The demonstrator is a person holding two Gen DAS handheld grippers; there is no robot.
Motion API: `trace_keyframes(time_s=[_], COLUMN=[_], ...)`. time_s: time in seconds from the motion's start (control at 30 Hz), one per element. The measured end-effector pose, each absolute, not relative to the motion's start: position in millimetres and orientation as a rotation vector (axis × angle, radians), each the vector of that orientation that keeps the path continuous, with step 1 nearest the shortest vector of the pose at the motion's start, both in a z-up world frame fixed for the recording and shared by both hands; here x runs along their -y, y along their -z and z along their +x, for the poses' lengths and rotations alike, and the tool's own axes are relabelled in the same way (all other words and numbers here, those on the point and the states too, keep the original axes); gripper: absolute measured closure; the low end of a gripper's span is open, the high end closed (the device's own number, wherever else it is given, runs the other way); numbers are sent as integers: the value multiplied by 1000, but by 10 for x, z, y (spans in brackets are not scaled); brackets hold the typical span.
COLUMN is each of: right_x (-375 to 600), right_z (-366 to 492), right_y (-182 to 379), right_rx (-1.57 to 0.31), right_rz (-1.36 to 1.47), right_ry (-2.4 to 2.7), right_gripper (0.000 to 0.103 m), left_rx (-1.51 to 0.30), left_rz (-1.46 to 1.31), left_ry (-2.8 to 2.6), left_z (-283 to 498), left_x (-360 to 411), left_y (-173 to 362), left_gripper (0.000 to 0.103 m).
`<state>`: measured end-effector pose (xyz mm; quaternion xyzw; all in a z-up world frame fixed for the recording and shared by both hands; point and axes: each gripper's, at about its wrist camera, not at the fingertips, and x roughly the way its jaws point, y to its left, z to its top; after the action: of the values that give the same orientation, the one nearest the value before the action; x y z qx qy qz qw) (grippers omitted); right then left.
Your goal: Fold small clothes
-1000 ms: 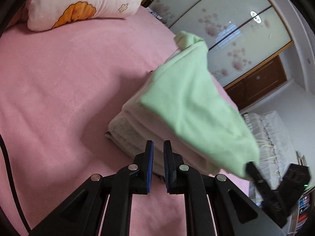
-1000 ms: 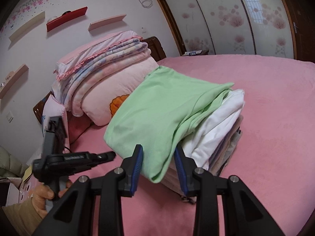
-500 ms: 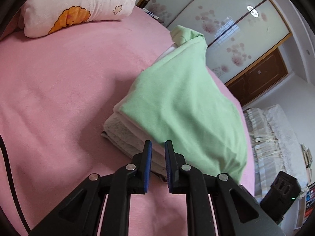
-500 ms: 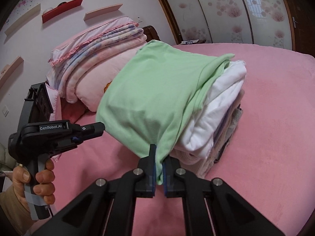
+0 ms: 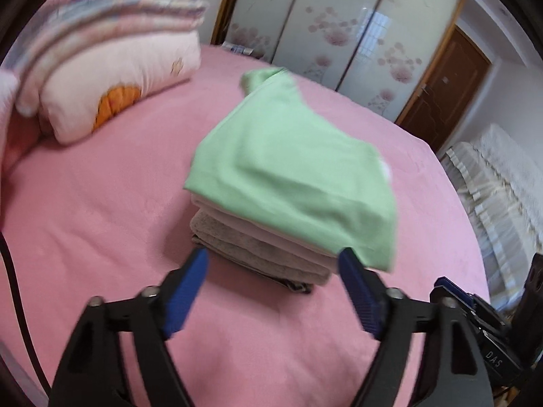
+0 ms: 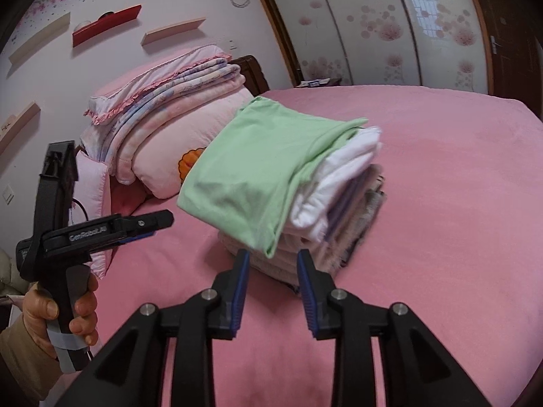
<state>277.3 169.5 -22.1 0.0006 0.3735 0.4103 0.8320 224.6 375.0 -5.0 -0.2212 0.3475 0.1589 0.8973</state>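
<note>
Your left gripper (image 5: 273, 264) has just sprung its fingers (image 5: 185, 288) wide, and nothing sits between them; they hang above the pink bed (image 5: 101, 210), just short of the stack's near edge. Your right gripper (image 6: 273, 263) has just parted its fingers (image 6: 307, 285) to a narrow gap, also with nothing in it, the hanging corner of the green garment (image 6: 264, 166) just beyond their tips and not pinched. That green garment lies draped over the top of the stack of folded clothes (image 6: 339, 203), which rests near the middle of the bed, white and grey layers showing beneath it. Toward the head of the bed a pink pillow (image 6: 169, 156) carries folded bedding (image 6: 163, 95). Your left hand (image 6: 51, 318) grips its gripper's handle off the bed's left edge.
</note>
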Motion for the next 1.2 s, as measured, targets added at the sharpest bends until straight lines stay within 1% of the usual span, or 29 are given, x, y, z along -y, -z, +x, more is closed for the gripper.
trace_keyframes(time_s=[0.07,0.13,0.23,0.27,0.47,0.6,0.77,0.93,1.07,1.2], right_x=[-1437,-1165,-767,-660,13,401,888,1218,1390,1524], right_z=[2599,2433,2217,2172,1745,1458,1093,813,643,519], right_y=[78,-44,-197,-231,-471,-621,-727,-787,-805,-810], right_rx=[-798,-800,-813,-814,-800,-780,-762,-761,-747,-743], right_rz=[-13,-3,32,39,11,17,23,32,32,38], right_ry=[-826,-791,-733,-720,-626,-582,-513,-478,-445,-407], right_gripper=[70,68,54,52,51,50,41,39,33,32], left_rx=[-708,-704,-691,-690,-705,-695,-708,-720,-734,-741], left_rz=[-396,-343,-327,-329,-337,-321,-318,-287,-267,-239], left_ry=[-327,-315,-284,-272,-248,-249,-241,-214,-184,-155], left_z=[2099,1981,1793,1740,1442,1197,919,723,641,575], left_x=[-3441,-3118,-2668,-2546,-1864,-1498,-1067,-658,-380,-113], left_y=[-127,-274,-408,-441,-604,-735,-821,-894,-939,-954], left_gripper=[11,9,7,5,5,1,1,1,1,1])
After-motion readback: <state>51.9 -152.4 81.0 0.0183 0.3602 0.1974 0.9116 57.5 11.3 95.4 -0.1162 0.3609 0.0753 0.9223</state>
